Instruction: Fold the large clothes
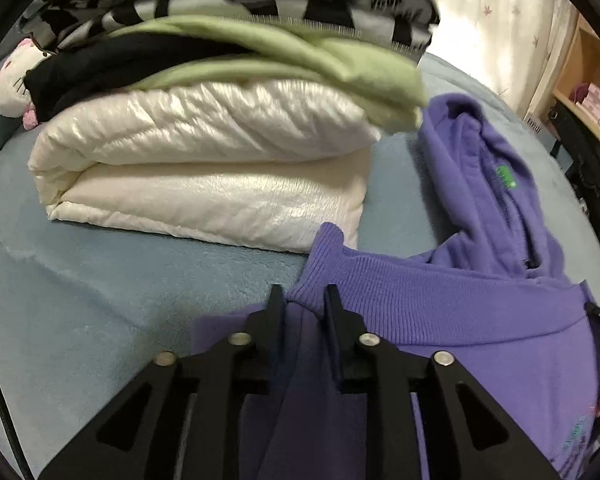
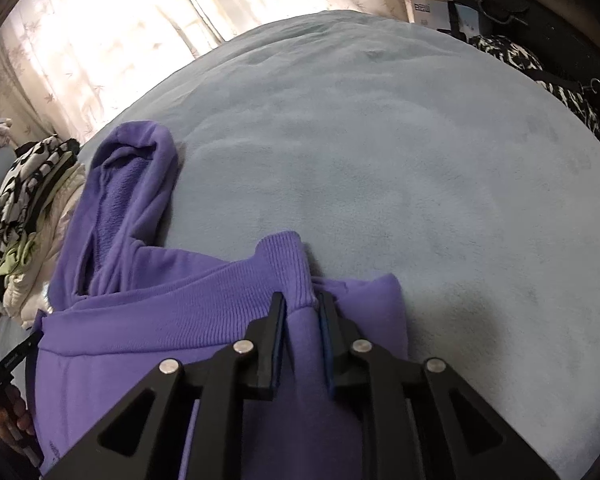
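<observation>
Nothing I can read: green tag (image 1: pixel 507 176) in purple hoodie (image 1: pixel 480 300) collar at 2 o'clock, white box (image 2: pixel 430 11) print at 1 o'clock, both too blurred.

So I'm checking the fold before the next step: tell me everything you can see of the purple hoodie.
The purple hoodie is a soft fleece garment with ribbed hem and cuffs. It lies on the blue blanket, bottom part folded up, hem across the chest, hood spread flat beyond, a green label inside the neck. A ribbed corner sits bunched between the jaws of the left gripper and of the right gripper. The white puffer lies just beside it.
</observation>
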